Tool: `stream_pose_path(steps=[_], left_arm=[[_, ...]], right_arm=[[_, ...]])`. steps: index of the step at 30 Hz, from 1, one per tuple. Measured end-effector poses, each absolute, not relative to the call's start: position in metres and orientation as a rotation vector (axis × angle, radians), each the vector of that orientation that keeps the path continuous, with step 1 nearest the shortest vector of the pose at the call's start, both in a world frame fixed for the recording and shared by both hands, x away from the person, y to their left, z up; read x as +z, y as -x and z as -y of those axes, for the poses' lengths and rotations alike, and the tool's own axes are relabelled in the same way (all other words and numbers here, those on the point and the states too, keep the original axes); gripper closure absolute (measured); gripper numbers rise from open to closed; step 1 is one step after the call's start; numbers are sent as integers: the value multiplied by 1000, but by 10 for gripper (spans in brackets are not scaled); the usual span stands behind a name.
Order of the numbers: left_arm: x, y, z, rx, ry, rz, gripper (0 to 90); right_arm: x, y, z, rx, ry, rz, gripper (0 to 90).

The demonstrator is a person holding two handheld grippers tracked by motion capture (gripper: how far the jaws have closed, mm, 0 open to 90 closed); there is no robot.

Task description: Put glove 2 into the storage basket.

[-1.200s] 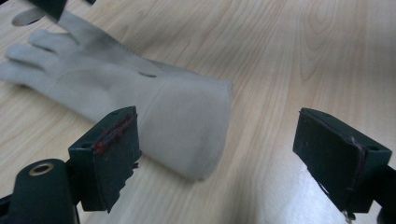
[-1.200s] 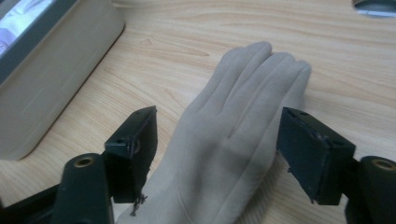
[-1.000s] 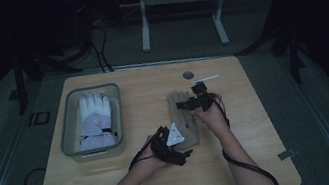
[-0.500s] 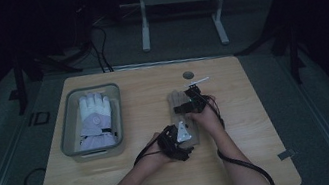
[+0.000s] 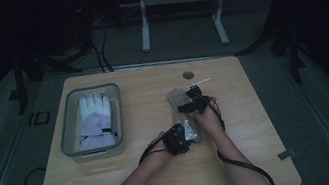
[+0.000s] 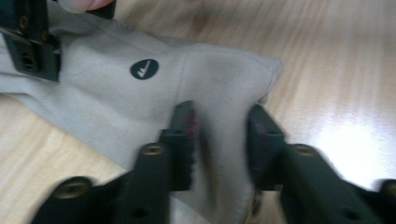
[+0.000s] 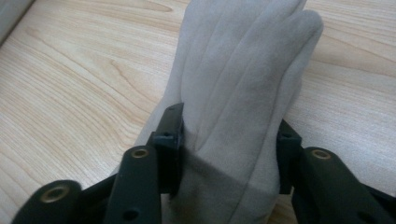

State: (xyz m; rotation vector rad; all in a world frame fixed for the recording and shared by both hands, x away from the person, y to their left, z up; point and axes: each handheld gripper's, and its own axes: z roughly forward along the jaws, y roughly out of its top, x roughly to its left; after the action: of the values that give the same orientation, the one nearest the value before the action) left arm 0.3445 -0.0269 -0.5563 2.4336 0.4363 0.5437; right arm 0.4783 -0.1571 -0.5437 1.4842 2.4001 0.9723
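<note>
A beige glove (image 5: 175, 100) lies flat on the wooden table, fingers pointing away from me. My left gripper (image 5: 187, 136) is at its near cuff end. In the left gripper view its jaws have just been closing and now pinch a raised fold of the glove (image 6: 116, 93), left gripper (image 6: 219, 135). My right gripper (image 5: 188, 103) sits over the glove's middle. In the right gripper view its jaws have also just been closing and press on both sides of the glove (image 7: 243, 60) below the fingers, right gripper (image 7: 229, 154).
A grey bin (image 5: 66, 139) at the table's left holds a white and lavender glove (image 5: 96, 119). A round hole (image 5: 188, 75) and a small white strip (image 5: 202, 81) lie beyond the beige glove. Cables trail off the table's front edge.
My left gripper slid right onto the glove's cuff end. Both grippers' jaws closed from wide open onto the beige glove. The right hand stayed over the glove.
</note>
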Motion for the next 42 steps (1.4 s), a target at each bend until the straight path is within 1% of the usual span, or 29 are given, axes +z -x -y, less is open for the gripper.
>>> stream_pose_path(steps=[1,3,8,15,24,34,42], left_arm=[[-556,-344,27,555,-2432,-434,762],[-556,-343,26,555,-2426,-436,788],[-550,-341,18,525,-2402,-459,814],[-534,-334,12,558,-2401,-435,825],[-508,-327,1,611,-2382,-447,828],[-491,-323,-11,643,-2389,-456,828],[-474,-318,-26,693,-2381,-453,828]], right_arm=[[-543,-478,157,973,-1481,-2400,636],[-541,-476,156,978,-1483,-2387,680],[-536,-473,154,986,-1475,-2375,712],[-521,-468,152,1045,-1465,-2372,715],[-495,-464,145,1093,-1417,-2365,716],[-477,-464,130,1141,-1367,-2382,716],[-457,-462,118,1179,-1327,-2382,716]])
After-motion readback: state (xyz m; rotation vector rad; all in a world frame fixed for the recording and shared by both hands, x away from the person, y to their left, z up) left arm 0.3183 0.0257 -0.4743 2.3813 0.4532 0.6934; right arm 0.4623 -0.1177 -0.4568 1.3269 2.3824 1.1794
